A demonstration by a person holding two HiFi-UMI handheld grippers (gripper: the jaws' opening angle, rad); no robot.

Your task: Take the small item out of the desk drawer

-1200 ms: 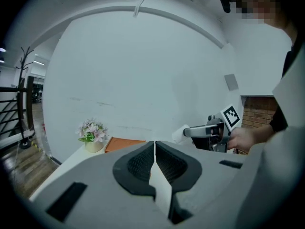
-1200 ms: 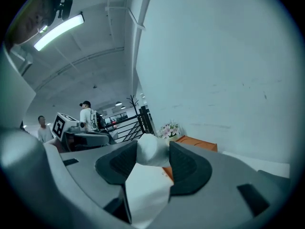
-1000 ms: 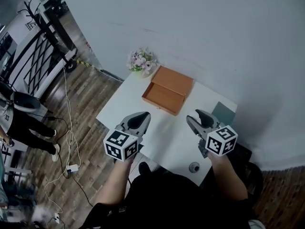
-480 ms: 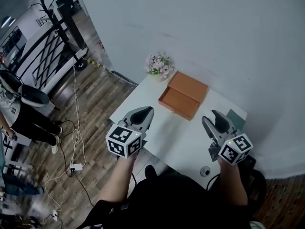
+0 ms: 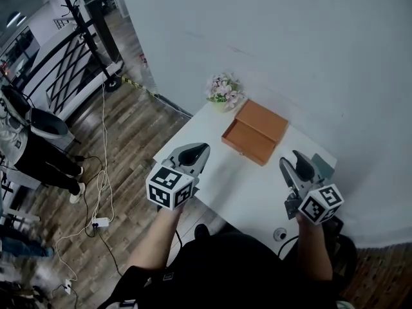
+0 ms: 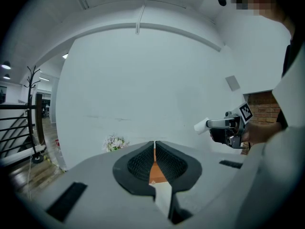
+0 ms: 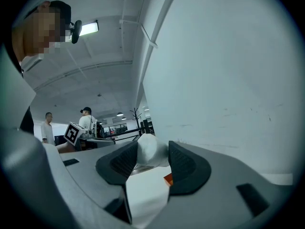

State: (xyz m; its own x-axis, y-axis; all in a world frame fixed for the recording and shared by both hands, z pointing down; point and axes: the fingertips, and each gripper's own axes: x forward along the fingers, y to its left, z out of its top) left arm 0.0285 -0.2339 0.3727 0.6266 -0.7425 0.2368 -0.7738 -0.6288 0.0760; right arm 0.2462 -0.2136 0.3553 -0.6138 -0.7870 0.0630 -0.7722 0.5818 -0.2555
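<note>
The small white item (image 7: 151, 149) is clamped between the wide-set pads of the right claw (image 5: 300, 165). It is held over the bench (image 5: 238, 180), well apart from the orange drawer box (image 5: 255, 131), so the removal is judged done. The left claw (image 5: 197, 153) is closed on nothing and held aside, presumably as unneeded. What the box contains cannot be seen.

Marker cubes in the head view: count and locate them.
2. One marker cube on the left gripper, by the table's left corner; the other on the right gripper, by its right edge. None seems hidden.
</note>
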